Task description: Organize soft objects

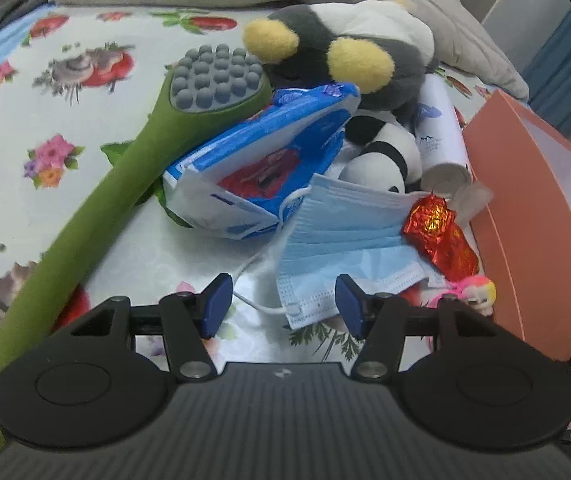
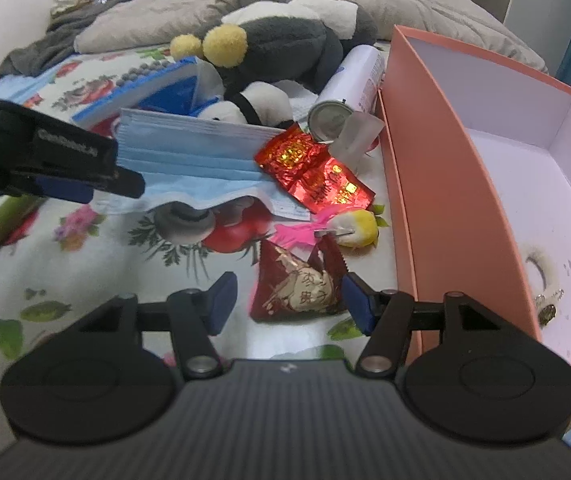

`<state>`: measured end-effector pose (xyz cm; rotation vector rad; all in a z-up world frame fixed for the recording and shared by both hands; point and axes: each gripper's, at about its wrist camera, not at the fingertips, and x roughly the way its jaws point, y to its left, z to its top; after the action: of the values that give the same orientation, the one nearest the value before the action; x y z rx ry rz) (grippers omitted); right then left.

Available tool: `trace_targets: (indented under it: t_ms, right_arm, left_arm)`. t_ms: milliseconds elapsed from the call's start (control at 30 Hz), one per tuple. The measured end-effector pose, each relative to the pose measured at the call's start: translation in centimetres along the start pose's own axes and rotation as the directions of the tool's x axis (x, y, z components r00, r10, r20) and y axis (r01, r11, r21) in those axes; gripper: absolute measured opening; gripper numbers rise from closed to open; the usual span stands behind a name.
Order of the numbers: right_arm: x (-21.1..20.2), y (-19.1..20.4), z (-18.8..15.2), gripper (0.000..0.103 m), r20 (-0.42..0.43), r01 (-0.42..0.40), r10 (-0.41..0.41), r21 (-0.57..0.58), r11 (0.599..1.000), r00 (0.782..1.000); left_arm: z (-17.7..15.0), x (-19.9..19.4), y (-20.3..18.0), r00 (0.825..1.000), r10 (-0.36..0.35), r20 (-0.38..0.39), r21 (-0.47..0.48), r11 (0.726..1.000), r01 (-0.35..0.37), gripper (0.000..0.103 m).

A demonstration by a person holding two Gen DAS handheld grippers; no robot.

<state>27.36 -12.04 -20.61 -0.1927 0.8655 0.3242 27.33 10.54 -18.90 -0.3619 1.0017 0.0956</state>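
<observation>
Right wrist view: the only legible print is pale lettering on the black body of the left tongs (image 2: 85, 188), too blurred to spell out, and gold Chinese characters on a dark red triangular foil packet (image 2: 299, 286) lying on the bed sheet (image 2: 97, 264) between the spread blue pads of the right tongs (image 2: 287, 300), which are released and grasp nothing. The salmon cardboard box (image 2: 445, 184), matte outside and white inside, is the landmark: just to its left stands the heap of soft things. Closest to its wall lie a white spray can (image 2: 353, 76) with a metal base, a crinkled red foil wrapper (image 2: 317, 172) printed with gold squares, and a small pink and yellow toy (image 2: 341, 228). Further left a pleated pale blue face mask (image 2: 193, 160) drapes over a small panda plush (image 2: 261, 104), with a fuzzy grey and white plush (image 2: 281, 36) bearing yellow pom-poms behind. In the left wrist view the left tongs (image 1: 283, 300) are likewise released, pads apart, the mask's (image 1: 341, 236) lower corner and white ear loop lying between them. Left of the mask sit a glossy blue and white tissue pack (image 1: 261, 156) and a green massage hammer (image 1: 97, 208) with grey rubber nubs, far from the box (image 1: 533, 200).
</observation>
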Motion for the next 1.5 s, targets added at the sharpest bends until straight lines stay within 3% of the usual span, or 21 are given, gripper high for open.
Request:
trace_targets:
  t_ms: [167,467,633,867,967,1200,1500]
  right_arm:
    - [1.4,0.2,0.1,0.061,-0.011,0.025,-0.025,-0.02,1.0,1.0]
    - [2.9,-0.3,0.0,0.06,-0.04,-0.014,0.014,0.0,1.0,0.999]
    - [3.0,-0.4,0.1,0.052,-0.038,-0.016,0.016,-0.008,1.0,0.999]
    - [2.5,-0.5,0.2,0.045,-0.044,-0.027,0.026,-0.02,0.999,0.999]
    - [1.9,-0.5,0.1,0.041,-0.043,-0.036,0.035,-0.021,0.999,0.998]
    - [-0.1,-0.7,-0.4,0.04,-0.027,-0.048,0.048,-0.011,0.999,0.998]
    - [-3.6,-0.6,-0.8,0.04,0.014,-0.079,0.079,0.002,0.997,0.997]
  left_arm:
    - [0.3,1.1,0.8,1.0,-0.023,-0.001,-0.034,0.999,0.023,0.062]
    - [0.9,2.4,1.4,0.997,-0.076,-0.004,-0.08,0.994,0.076,0.06]
    - [0.9,3.1,1.4,0.994,-0.113,-0.012,-0.115,0.987,0.111,0.044]
    - [1.0,2.5,0.8,0.996,-0.088,0.013,-0.096,0.991,0.089,0.009]
    - [0.8,1.6,0.5,0.995,-0.098,0.021,-0.09,0.991,0.099,0.005]
    - [-0.6,-1.2,-0.7,0.994,-0.102,0.045,-0.038,0.994,0.104,0.003]
    - [-2.1,-5.8,-0.4,0.992,-0.096,0.078,-0.042,0.994,0.099,0.003]
